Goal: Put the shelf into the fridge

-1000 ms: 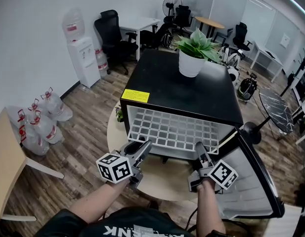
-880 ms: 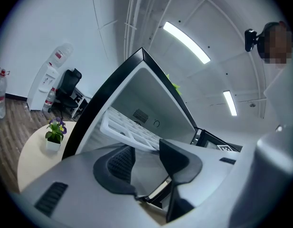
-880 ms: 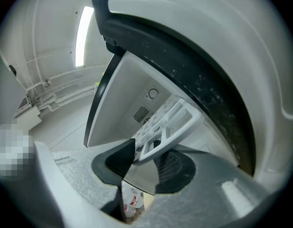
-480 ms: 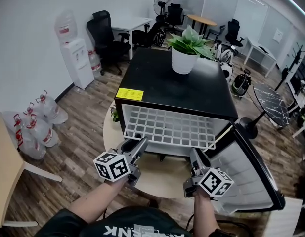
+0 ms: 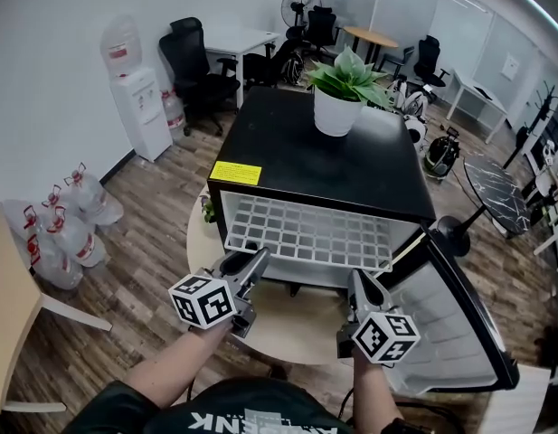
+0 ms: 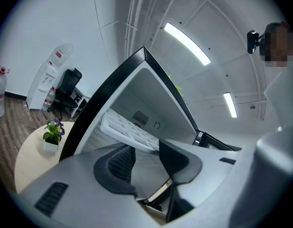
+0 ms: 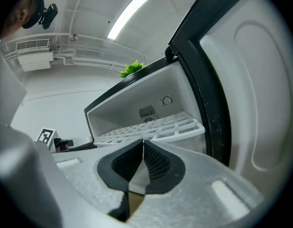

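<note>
A: Looking down on the black fridge (image 5: 324, 156), standing on a round table (image 5: 288, 333) with its door (image 5: 459, 333) swung wide at the fridge's right.

B: Seeing the same. Finding the white grid shelf (image 5: 306, 233) lying level in the fridge's open front, partly inside, with its near edge sticking out past the fridge's mouth.

A: Noting a potted plant (image 5: 337, 107) on the fridge's top, toward the back.

B: Checking the left gripper (image 5: 251, 260) now: hovering just in front of the fridge at the shelf's near left corner, jaws spread apart.

A: Agreeing. Seeing its pads (image 6: 118, 163) well apart and pressing on nothing, the shelf's edge lying just beyond them.

B: And catching the right gripper (image 5: 360, 283) at the fridge's front right, beside the door. Having just been closing, now pressed together, pinching nothing, sitting just short of the shelf's near edge.
</note>
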A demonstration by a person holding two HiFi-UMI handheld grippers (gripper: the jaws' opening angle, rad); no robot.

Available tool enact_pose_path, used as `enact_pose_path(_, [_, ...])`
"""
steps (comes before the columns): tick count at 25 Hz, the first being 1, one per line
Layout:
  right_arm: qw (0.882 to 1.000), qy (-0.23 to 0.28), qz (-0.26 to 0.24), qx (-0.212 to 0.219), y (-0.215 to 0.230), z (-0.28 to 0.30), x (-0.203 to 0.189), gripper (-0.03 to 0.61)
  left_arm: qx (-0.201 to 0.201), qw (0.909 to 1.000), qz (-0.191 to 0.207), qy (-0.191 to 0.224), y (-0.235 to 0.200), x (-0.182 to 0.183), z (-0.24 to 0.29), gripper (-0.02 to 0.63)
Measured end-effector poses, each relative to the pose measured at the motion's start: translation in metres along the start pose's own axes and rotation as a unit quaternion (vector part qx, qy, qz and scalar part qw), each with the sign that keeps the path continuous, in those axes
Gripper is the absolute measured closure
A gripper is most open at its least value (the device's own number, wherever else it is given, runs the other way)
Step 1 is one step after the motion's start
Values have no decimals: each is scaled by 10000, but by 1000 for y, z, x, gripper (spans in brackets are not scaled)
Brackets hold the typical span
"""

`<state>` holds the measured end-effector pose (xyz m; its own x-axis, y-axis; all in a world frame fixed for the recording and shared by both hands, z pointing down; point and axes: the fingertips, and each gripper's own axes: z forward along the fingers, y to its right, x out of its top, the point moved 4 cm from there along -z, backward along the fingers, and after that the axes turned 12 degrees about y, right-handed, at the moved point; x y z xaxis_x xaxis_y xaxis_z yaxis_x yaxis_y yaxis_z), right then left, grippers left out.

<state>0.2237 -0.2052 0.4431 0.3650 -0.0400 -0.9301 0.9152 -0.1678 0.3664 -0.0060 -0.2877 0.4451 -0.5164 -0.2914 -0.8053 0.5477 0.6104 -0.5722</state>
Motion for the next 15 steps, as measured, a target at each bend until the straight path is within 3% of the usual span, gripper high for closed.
enact_pose_path(15, [9999,63,-56,105,11,23,6,571,193,9996,90,159,-8,6,21,448])
